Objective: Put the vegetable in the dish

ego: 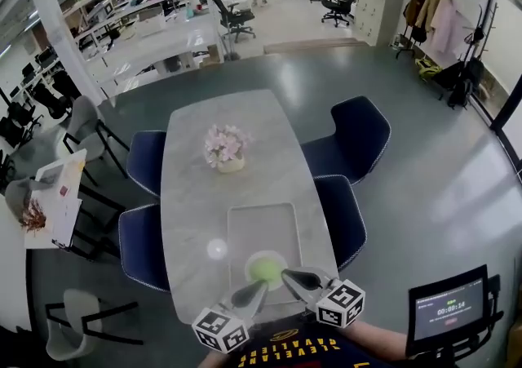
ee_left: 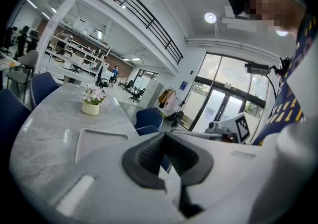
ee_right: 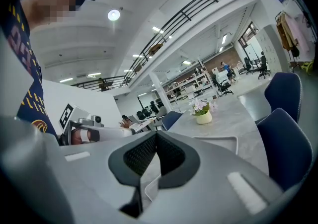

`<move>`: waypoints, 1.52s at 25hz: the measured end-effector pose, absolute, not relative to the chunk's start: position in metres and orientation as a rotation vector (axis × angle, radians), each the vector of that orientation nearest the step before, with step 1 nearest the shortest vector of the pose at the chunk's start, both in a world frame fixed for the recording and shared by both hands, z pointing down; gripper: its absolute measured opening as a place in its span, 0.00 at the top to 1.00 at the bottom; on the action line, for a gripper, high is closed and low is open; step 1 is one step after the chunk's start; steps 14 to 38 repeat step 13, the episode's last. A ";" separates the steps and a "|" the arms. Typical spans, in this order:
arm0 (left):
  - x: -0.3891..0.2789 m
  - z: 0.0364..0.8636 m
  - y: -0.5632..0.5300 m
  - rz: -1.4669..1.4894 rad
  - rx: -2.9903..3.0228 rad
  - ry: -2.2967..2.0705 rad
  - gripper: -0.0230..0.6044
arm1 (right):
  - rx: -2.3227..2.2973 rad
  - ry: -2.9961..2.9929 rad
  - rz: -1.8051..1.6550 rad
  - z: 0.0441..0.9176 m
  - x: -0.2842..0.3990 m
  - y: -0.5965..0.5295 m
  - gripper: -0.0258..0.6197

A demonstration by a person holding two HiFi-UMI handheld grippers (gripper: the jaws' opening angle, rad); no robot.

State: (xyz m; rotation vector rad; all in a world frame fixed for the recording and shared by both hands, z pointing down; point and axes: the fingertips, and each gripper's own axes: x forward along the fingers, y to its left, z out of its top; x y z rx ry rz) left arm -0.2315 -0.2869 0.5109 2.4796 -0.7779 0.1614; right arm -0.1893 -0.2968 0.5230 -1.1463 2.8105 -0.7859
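Note:
A round pale green thing (ego: 265, 267) lies at the near end of a shallow rectangular tray (ego: 263, 223) on the marble table; I cannot tell whether it is the vegetable or a dish. A small white round object (ego: 217, 249) sits just left of the tray. My left gripper (ego: 263, 285) and right gripper (ego: 285, 275) hover side by side over the table's near edge, tips close to the green thing. Both are shut with nothing between the jaws, as the left gripper (ee_left: 164, 135) and right gripper (ee_right: 155, 133) show in their own views.
A pot of pink flowers (ego: 226, 150) stands mid-table beyond the tray. Dark blue chairs (ego: 359, 134) line both long sides. A screen on a stand (ego: 449, 308) is at my right. Desks and office chairs fill the room behind.

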 end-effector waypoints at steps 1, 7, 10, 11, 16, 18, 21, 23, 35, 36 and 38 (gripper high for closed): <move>-0.232 0.511 -0.287 0.158 2.479 -0.780 0.96 | -1.146 2.812 -0.784 0.523 -0.189 -0.297 0.95; -0.231 0.513 -0.289 0.165 2.481 -0.776 0.96 | -1.139 2.820 -0.784 0.525 -0.191 -0.299 0.95; -0.231 0.513 -0.290 0.169 2.483 -0.768 0.96 | -1.140 2.819 -0.778 0.526 -0.191 -0.299 0.95; -0.231 0.514 -0.290 0.170 2.483 -0.767 0.96 | -1.141 2.818 -0.778 0.527 -0.191 -0.299 0.95; -0.231 0.515 -0.290 0.171 2.483 -0.765 0.96 | -1.145 2.819 -0.781 0.527 -0.191 -0.299 0.95; -0.231 0.515 -0.290 0.171 2.483 -0.765 0.96 | -1.145 2.819 -0.781 0.527 -0.191 -0.299 0.95; -0.231 0.515 -0.290 0.171 2.483 -0.765 0.96 | -1.145 2.819 -0.781 0.527 -0.191 -0.299 0.95; -0.231 0.515 -0.290 0.171 2.483 -0.765 0.96 | -1.145 2.819 -0.781 0.527 -0.191 -0.299 0.95; -0.231 0.515 -0.290 0.171 2.483 -0.765 0.96 | -1.145 2.819 -0.781 0.527 -0.191 -0.299 0.95; -0.231 0.515 -0.290 0.171 2.483 -0.765 0.96 | -1.145 2.819 -0.781 0.527 -0.191 -0.299 0.95; -0.231 0.515 -0.290 0.171 2.483 -0.765 0.96 | -1.145 2.819 -0.781 0.527 -0.191 -0.299 0.95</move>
